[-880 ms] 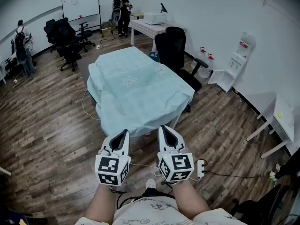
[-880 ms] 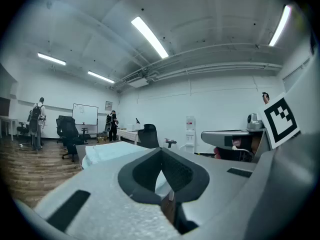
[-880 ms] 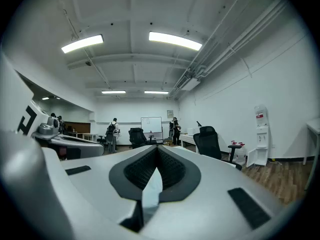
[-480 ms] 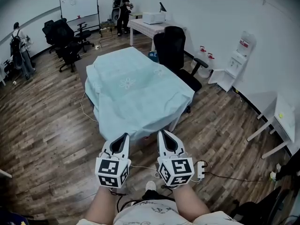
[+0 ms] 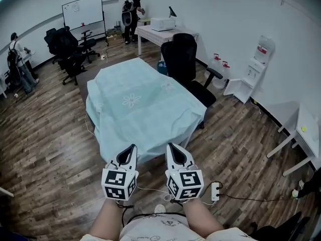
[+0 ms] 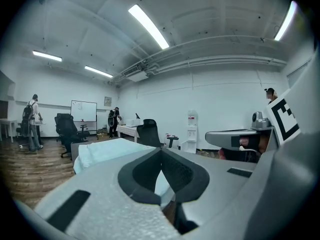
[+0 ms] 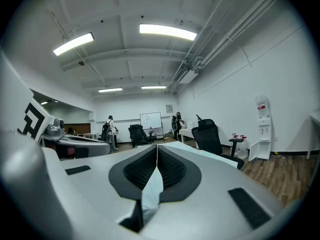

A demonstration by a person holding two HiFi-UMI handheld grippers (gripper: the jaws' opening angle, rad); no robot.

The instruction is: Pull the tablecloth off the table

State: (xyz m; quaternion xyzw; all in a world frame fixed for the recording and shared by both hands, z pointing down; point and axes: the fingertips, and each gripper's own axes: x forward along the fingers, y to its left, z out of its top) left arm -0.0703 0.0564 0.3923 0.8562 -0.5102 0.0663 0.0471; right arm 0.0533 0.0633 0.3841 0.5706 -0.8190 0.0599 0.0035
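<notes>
A light teal tablecloth (image 5: 140,104) with a faint flower print covers the whole table and hangs over its sides. My left gripper (image 5: 132,147) and right gripper (image 5: 170,145) are held side by side, tips pointing at the cloth's near hem. I cannot tell whether the tips touch it. Both are shut with nothing between the pads. In the left gripper view the shut left gripper (image 6: 161,149) points at the tablecloth (image 6: 102,151). In the right gripper view the right gripper (image 7: 157,146) is shut too, and the tablecloth (image 7: 151,190) shows beyond it.
A black office chair (image 5: 184,54) stands against the table's right side. A power strip (image 5: 215,190) with cables lies on the wood floor by my right arm. A white desk (image 5: 161,31), more chairs (image 5: 67,44) and people stand at the back.
The table's near edge has come closer to the two grippers, whose tips now reach its hem. Both grippers stay shut and side by side.
</notes>
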